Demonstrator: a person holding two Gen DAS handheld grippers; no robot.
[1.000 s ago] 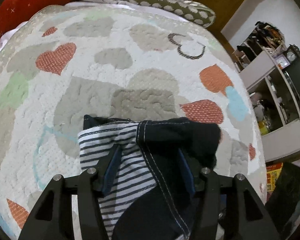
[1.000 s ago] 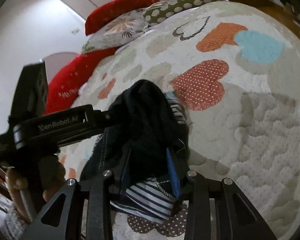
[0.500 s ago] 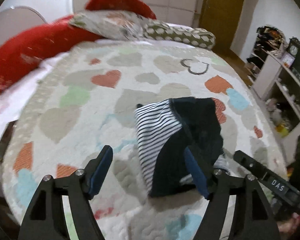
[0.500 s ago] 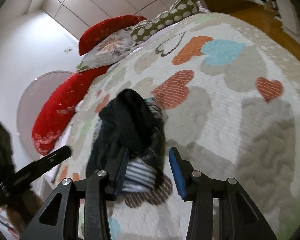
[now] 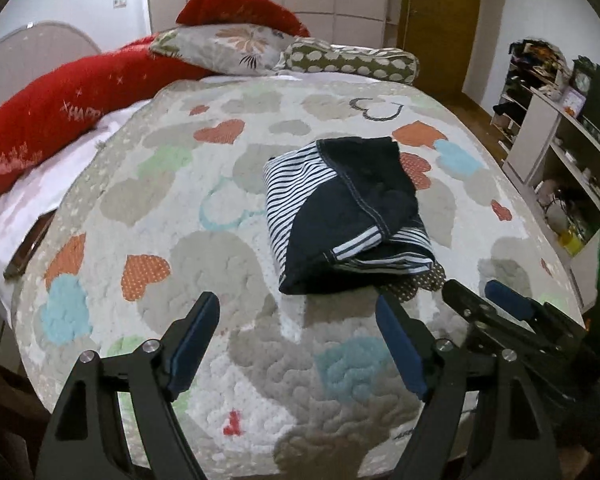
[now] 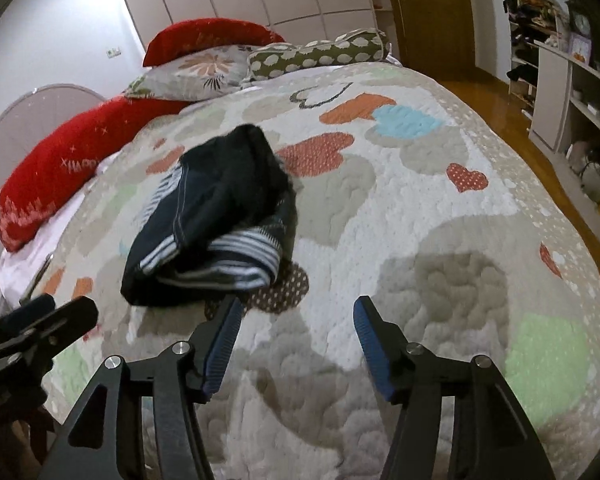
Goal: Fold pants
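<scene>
Seemingly the folding is done or close to it: both tongs hang wide apart over the heart-print quilt (image 5: 228,344) with nothing between their pads, the left gripper (image 5: 296,336) and the right gripper (image 6: 296,340) alike. Just beyond their tips, touching neither, the pants (image 5: 340,212) lie as a compact dark bundle with striped lining showing, ahead and slightly right of the left tongs, ahead and left of the right. Any next move would only neaten the loose striped cuff.
</scene>
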